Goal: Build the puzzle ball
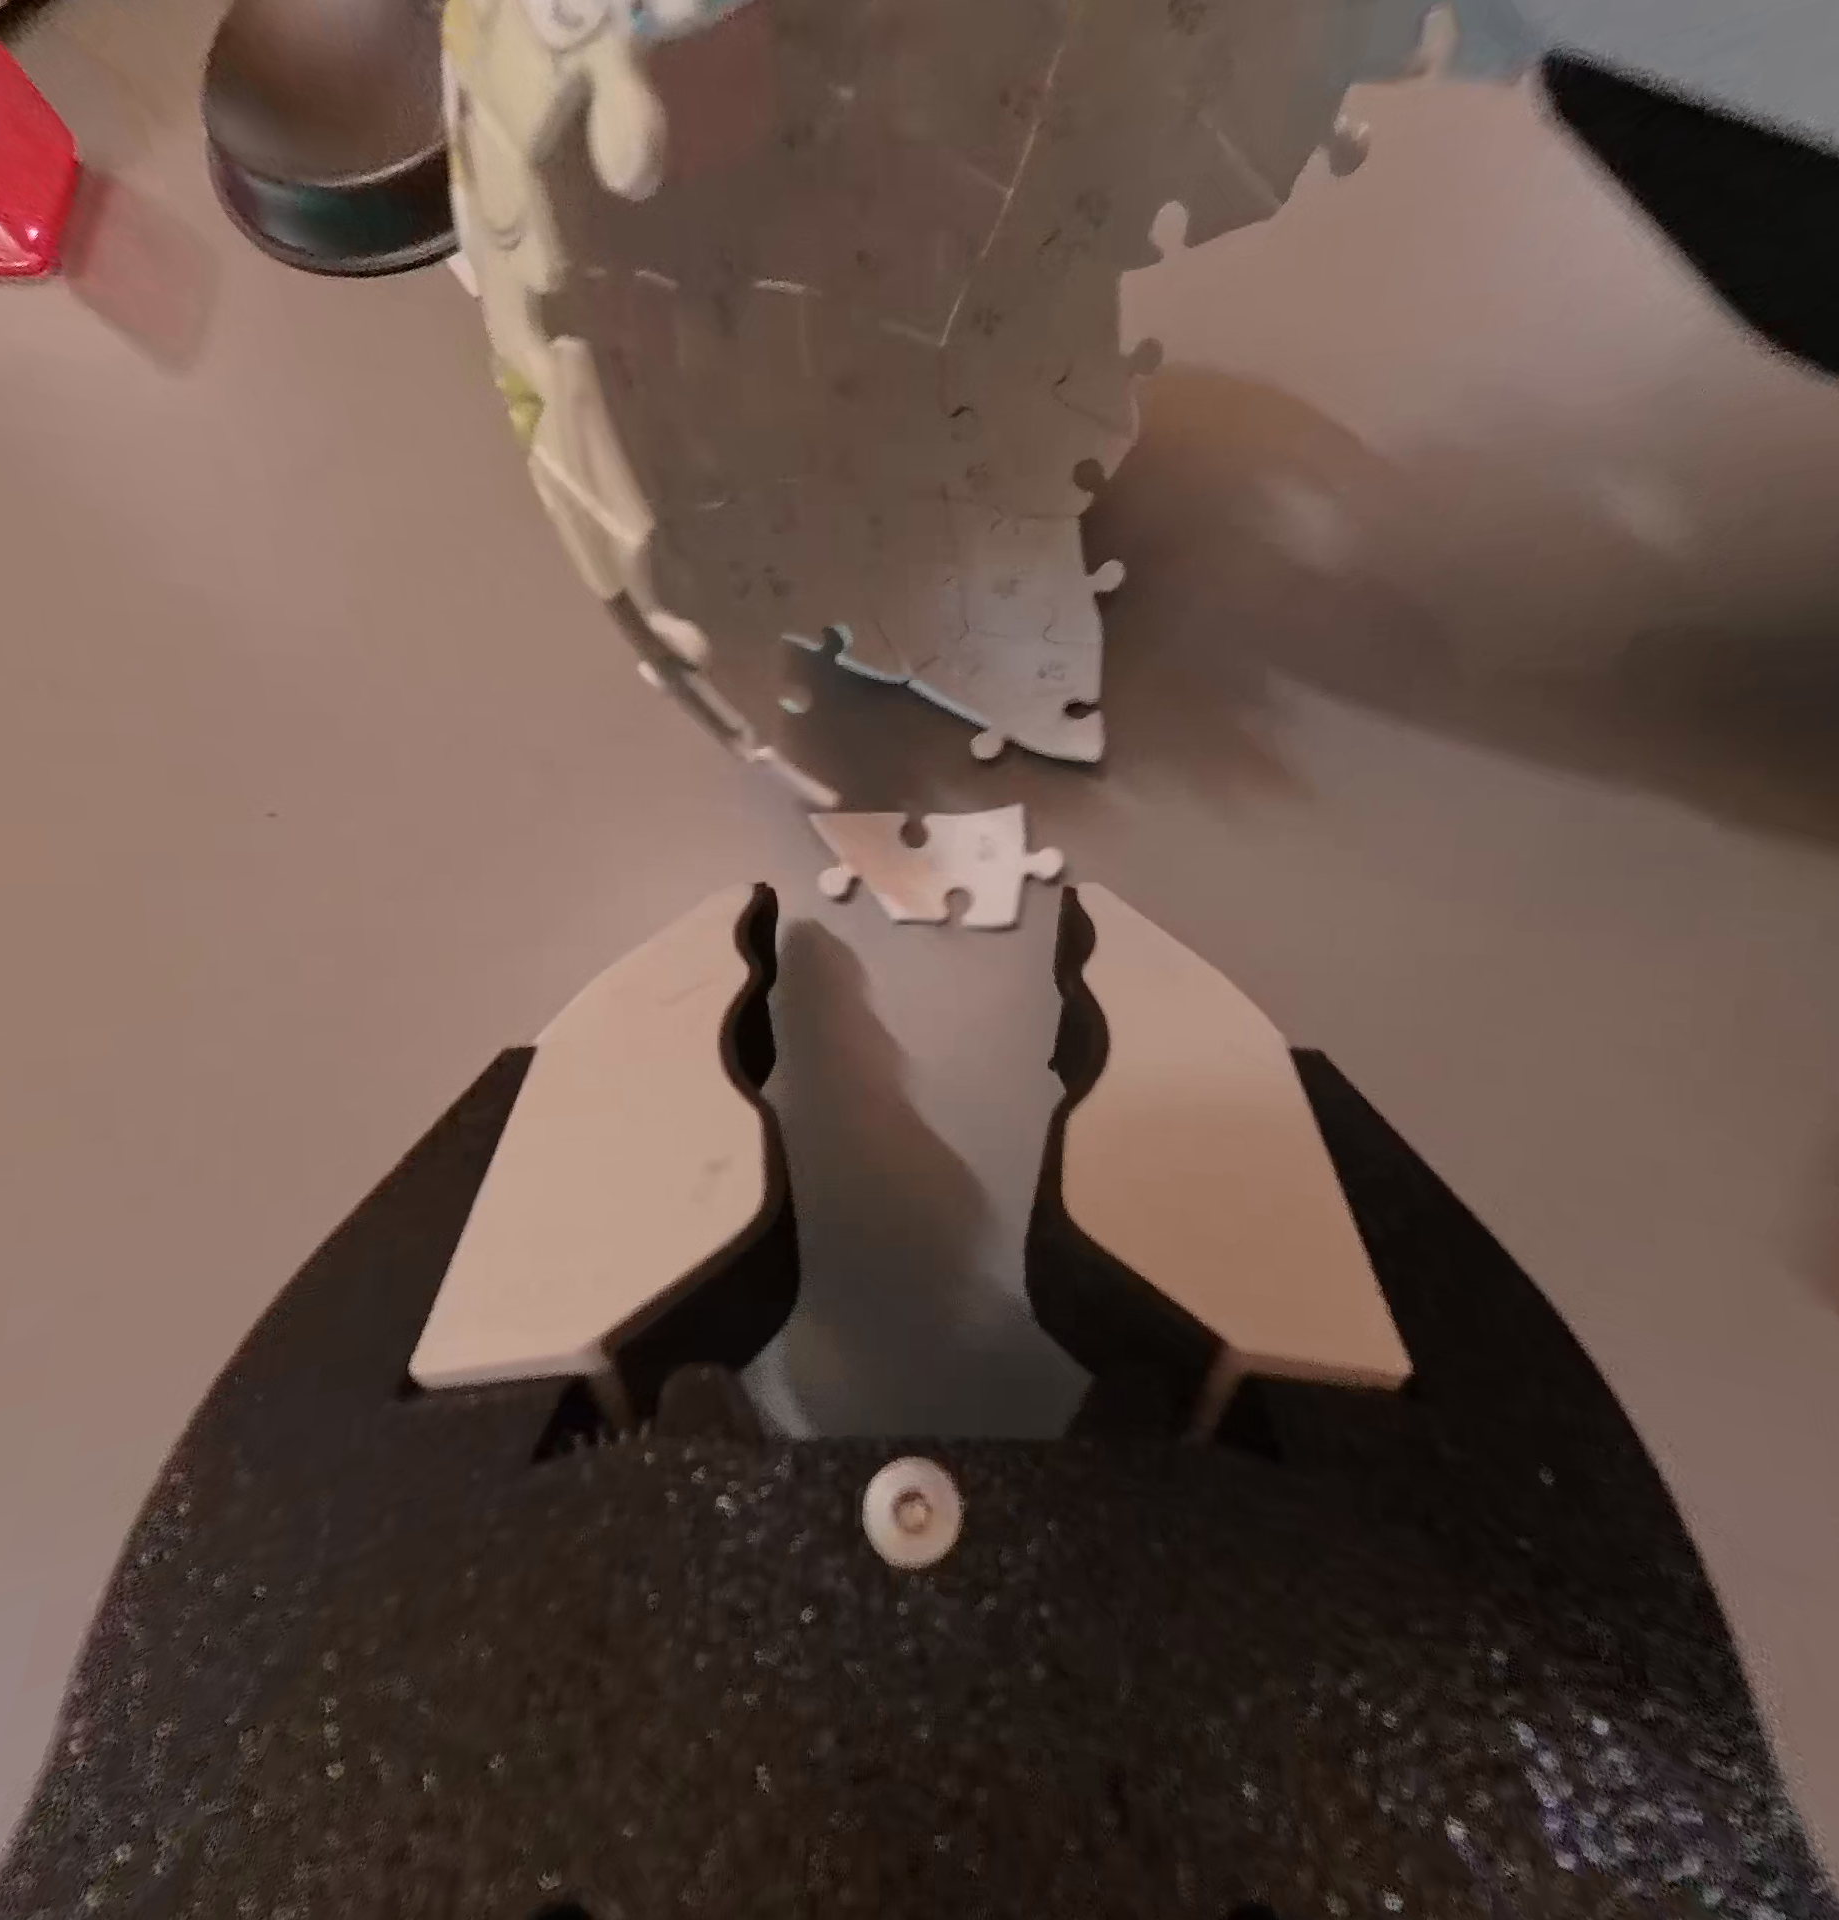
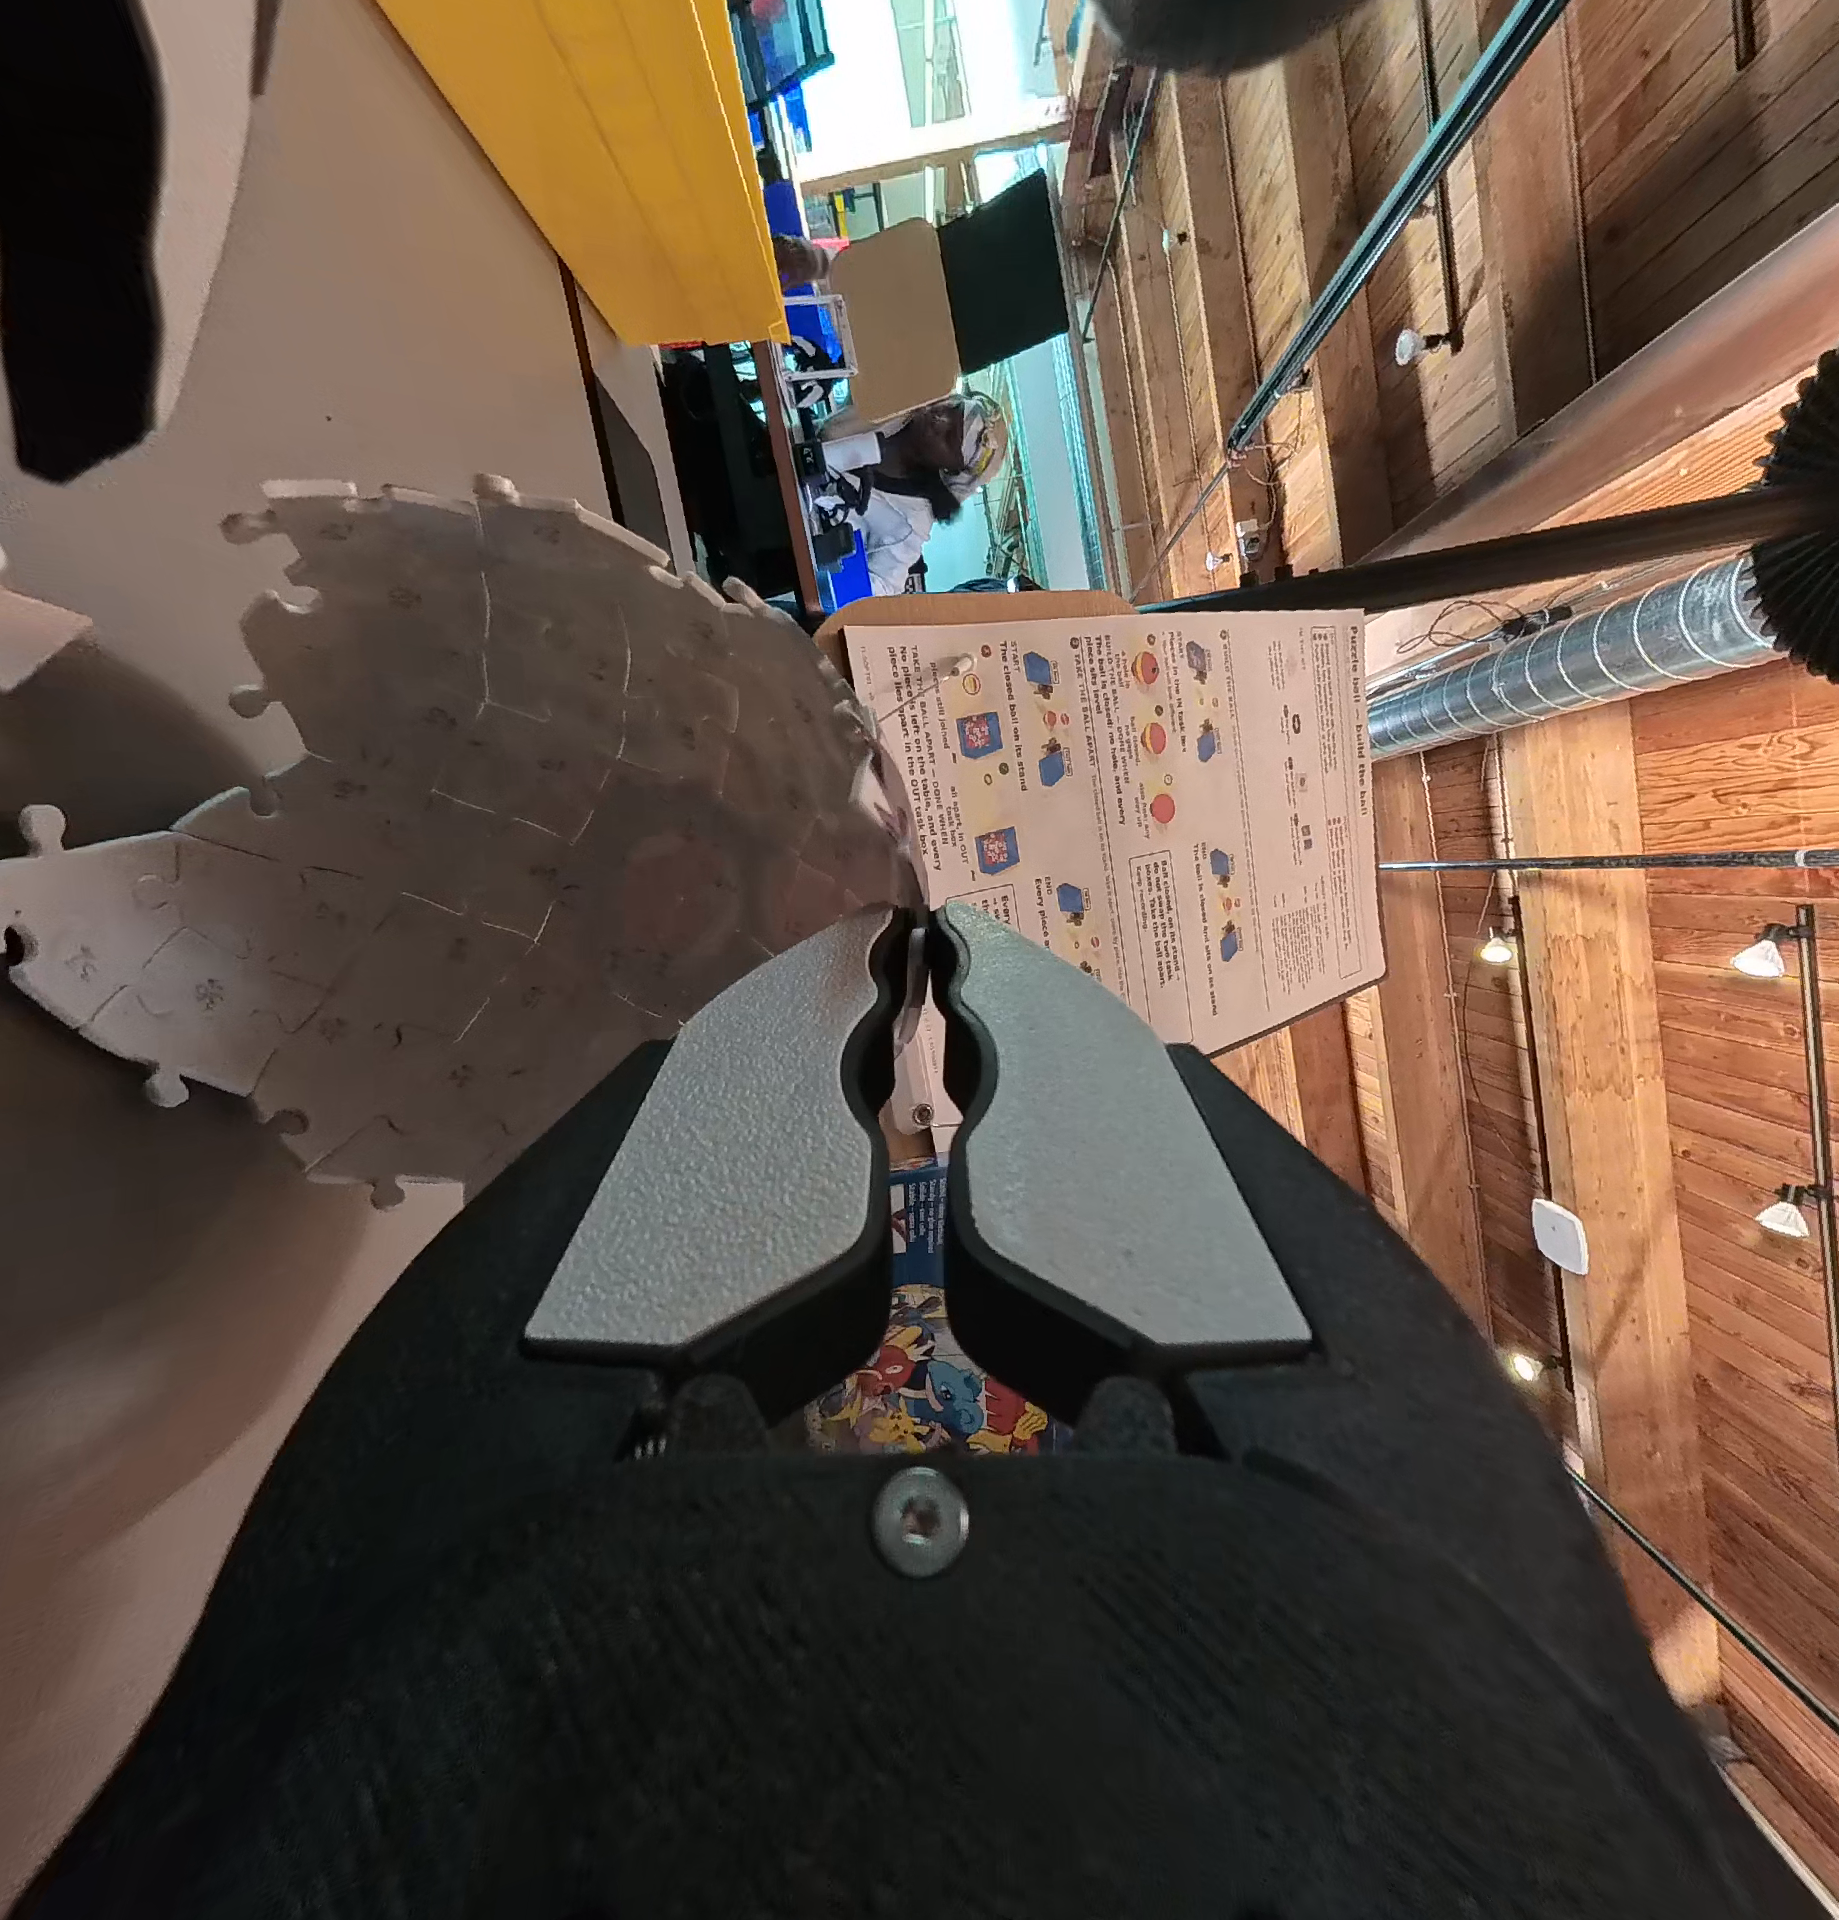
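Left gripper point(image 1: 920, 904) was wide apart, empty, a loose piece point(image 1: 941, 864) flat on the table point(image 1: 271, 727) at its tips. At 12 o'clock hung the half-built shell point(image 1: 873, 416). Right gripper point(image 2: 920, 930) was pinched on the shell's point(image 2: 499, 831) rim. Risk: edge-only hold, shell could flex and shed pieces. Only the right view showed that grip; only the left showed the piece lying flat.

One shell point(image 1: 873, 343) (one loose piece point(image 1: 936, 864))

Loose piece point(image 1: 936, 868) lies on table point(image 1: 271, 831) before ball shell point(image 1: 873, 416).
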Tool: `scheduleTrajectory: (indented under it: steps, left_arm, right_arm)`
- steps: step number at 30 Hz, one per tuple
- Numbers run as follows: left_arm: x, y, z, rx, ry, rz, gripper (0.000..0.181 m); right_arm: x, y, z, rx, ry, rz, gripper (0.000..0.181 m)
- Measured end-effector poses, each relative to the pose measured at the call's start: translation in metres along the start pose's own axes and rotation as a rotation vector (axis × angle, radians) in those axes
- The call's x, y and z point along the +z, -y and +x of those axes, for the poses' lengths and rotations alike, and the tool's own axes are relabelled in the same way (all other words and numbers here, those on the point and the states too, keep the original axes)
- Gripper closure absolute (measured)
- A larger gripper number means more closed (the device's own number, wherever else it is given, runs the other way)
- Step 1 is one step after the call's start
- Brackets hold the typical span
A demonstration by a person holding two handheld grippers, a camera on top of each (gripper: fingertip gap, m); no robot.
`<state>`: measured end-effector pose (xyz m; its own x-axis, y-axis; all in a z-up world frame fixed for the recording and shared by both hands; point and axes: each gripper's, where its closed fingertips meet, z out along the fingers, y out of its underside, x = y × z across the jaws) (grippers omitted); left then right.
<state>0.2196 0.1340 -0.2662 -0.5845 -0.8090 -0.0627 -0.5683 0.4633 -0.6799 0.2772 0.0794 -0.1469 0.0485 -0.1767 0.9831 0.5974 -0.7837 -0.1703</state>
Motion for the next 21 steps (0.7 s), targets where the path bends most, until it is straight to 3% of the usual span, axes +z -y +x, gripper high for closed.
scheduleTrajectory:
  steps: [6,10,21]
  left_arm:
    - [0.007,-0.006,0.002,-0.069,-0.071,-0.041,0.127]
    - [0.012,-0.002,0.005,-0.048,-0.047,-0.024,0.139]
    - [0.015,0.001,0.003,-0.034,-0.050,0.004,0.143]
  right_arm:
    - [0.000,0.000,0.000,-0.001,0.000,0.000,0.178]
    - [0.000,0.000,0.000,0.003,0.001,-0.001,0.178]
    - [0.000,-0.001,0.000,0.006,0.001,-0.004,0.178]
